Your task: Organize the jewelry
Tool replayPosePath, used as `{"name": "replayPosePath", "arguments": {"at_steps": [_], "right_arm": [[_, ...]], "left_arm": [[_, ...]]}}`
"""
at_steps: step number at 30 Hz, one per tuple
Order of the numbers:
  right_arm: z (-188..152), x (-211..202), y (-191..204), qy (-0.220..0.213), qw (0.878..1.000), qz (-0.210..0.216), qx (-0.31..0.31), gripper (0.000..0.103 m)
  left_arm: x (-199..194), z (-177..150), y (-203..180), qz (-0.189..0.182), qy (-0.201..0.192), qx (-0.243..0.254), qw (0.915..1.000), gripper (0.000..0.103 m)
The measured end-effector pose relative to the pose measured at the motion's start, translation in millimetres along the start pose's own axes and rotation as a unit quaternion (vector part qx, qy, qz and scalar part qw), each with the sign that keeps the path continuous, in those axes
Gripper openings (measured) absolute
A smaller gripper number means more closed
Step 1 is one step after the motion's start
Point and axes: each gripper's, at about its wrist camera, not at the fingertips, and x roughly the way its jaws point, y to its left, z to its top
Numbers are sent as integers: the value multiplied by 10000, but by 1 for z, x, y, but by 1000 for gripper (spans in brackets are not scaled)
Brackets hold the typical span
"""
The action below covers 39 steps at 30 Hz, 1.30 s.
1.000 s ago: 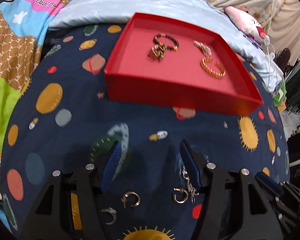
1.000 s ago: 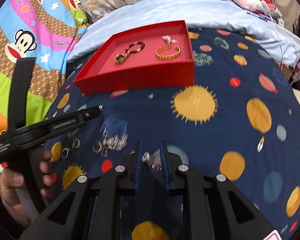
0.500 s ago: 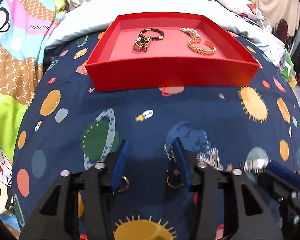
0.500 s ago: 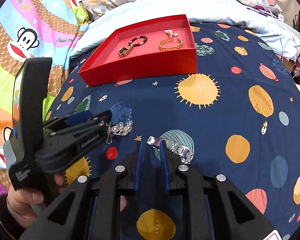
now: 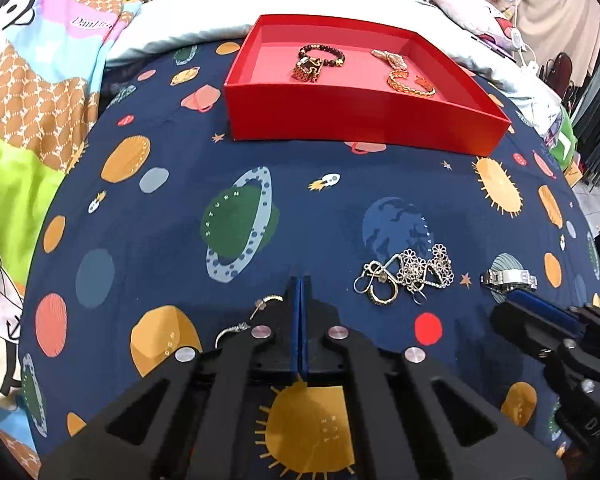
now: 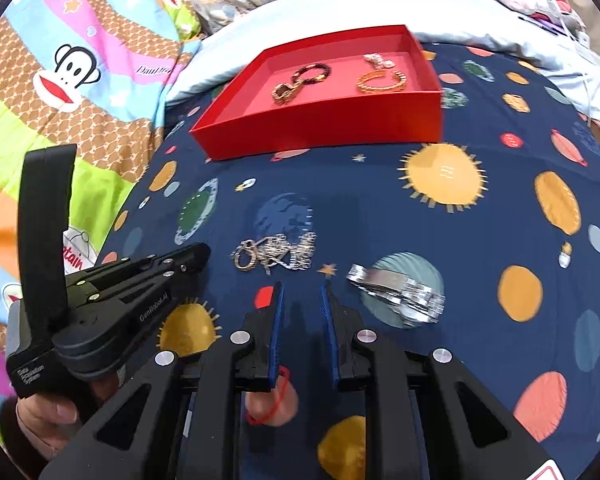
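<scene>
Left gripper (image 5: 300, 280) is fully closed; whether it pinches anything cannot be told, small earrings (image 5: 236, 326) just left. Silver chain cluster (image 6: 276, 254) lies just ahead-left of right gripper (image 6: 302, 292), slightly parted, empty, watch (image 6: 396, 292) beside. Red tray (image 6: 320, 124), well ahead, likely the destination.

Left gripper (image 5: 300, 280): jaws pressed together, blue pads touching, nothing visible between them, pointing toward 12 o'clock. In the right wrist view its body lies at 9 o'clock, gripped by a hand (image 6: 52, 410) at 8 o'clock. Right gripper (image 6: 302, 292): jaws parted by a narrow gap, empty.
</scene>
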Motion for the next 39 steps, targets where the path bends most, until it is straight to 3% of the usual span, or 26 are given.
{"name": "replayPosePath", "arguments": {"at_steps": [5,14,22,25,31,39], "right_arm": [[7,17,5,98,9997,212,107,18],[18,41,5,167,9998,-58,47,18],[8,26,1,89,9997,-215,-4,7],[4,14,-4,43,9997,-210,81,7],[-2,-1,-11,-12,9996,-196,183,7],[-5,-6,-14,-58,9996,-133,249,7]], "left_arm": [[-1,0,5,-130,59,-112,9998,0],[-1,0,9,-261,106,-204,9994,1],[-3,-1,10,-401,149,-227,9988,1],[-6,-2,4,-523,126,-181,9984,6],[-9,2,-13,-672,29,-61,9977,28],[5,9,-33,-702,97,95,9974,28]]}}
